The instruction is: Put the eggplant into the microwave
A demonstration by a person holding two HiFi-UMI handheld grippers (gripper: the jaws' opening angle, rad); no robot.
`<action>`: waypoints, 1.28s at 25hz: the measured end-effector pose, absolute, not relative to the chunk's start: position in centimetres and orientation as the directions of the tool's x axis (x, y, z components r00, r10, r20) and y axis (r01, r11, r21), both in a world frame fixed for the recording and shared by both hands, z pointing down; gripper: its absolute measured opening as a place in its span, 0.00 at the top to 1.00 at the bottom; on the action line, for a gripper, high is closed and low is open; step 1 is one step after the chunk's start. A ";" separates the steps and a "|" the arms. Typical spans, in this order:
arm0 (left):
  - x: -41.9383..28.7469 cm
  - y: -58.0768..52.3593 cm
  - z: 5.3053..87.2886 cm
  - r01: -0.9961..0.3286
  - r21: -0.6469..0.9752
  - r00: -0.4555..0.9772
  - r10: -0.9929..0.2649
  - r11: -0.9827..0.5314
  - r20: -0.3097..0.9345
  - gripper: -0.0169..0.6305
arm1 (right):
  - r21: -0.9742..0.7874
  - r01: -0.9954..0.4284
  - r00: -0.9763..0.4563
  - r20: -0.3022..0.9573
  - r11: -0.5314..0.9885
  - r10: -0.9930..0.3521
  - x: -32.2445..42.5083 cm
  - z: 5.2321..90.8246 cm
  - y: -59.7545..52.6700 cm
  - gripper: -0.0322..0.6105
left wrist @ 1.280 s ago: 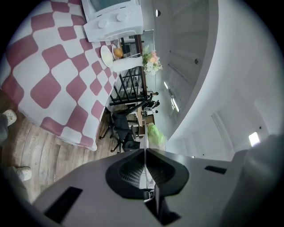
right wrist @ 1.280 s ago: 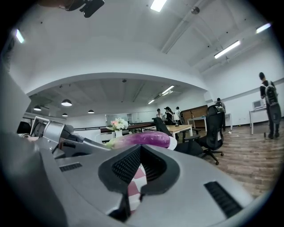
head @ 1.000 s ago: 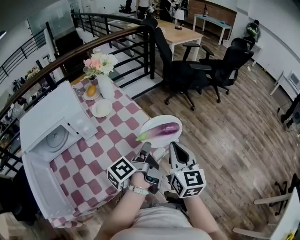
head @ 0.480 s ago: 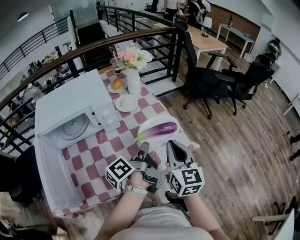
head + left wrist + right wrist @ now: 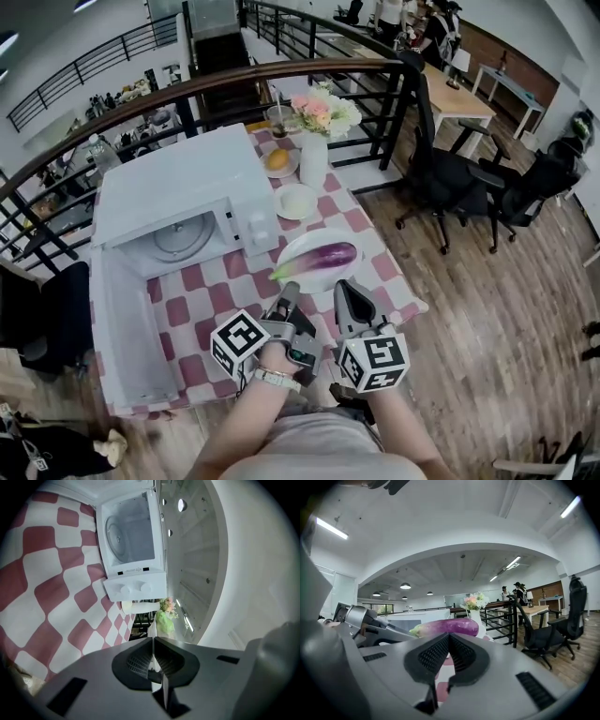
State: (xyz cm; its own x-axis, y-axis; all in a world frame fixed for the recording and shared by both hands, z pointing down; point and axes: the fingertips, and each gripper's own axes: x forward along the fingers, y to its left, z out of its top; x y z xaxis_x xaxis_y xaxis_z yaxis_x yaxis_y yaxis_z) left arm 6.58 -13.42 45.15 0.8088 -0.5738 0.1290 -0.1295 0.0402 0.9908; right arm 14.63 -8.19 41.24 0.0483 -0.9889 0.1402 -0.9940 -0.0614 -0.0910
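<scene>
Table with red-and-white checked cloth (image 5: 202, 302); white microwave (image 5: 178, 183) stands on its left part, door (image 5: 122, 328) swung fully open toward me, glass turntable (image 5: 183, 236) visible inside, cavity bare apart from that.

Eggplant (image 5: 325, 257) lies on its side on a white plate (image 5: 305, 246) just right of the microwave's control panel; purple body to the right, green stem end to the left, overhanging the plate's near rim; it is outside the microwave.

Left gripper (image 5: 292, 292) on my side of the plate, tips near the stem end but apart from it; its own view shows the jaws pressed together with nothing between them, looking at the open microwave.

Right gripper (image 5: 344, 289) beside it, tips near the plate's near rim; jaws likewise clenched tip to tip on nothing; in its view the eggplant sits just beyond the tips, not touched.

Behind the plate: a small white dish (image 5: 298, 201), a white vase (image 5: 314, 161) of pink and white flowers, a saucer (image 5: 278, 162) holding something orange; black office chairs (image 5: 450, 178) on the wood floor to the right.
</scene>
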 end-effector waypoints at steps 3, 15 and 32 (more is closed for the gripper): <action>5.1 -14.5 45.4 -0.130 0.990 0.791 -0.597 0.047 0.133 0.95 | -0.100 -0.994 0.022 0.145 -0.036 -0.989 13.5 41.6 -9.4 0.91; -2.5 -18.0 47.3 -0.129 0.987 0.681 -0.715 0.096 0.159 0.95 | -0.145 -0.984 -0.130 0.157 0.107 -0.979 7.7 43.4 -14.4 0.91; -11.3 -21.2 49.6 -0.114 0.978 0.504 -0.838 0.174 0.208 0.95 | -0.164 -0.944 -0.316 0.191 0.287 -0.929 0.9 45.0 -19.4 0.91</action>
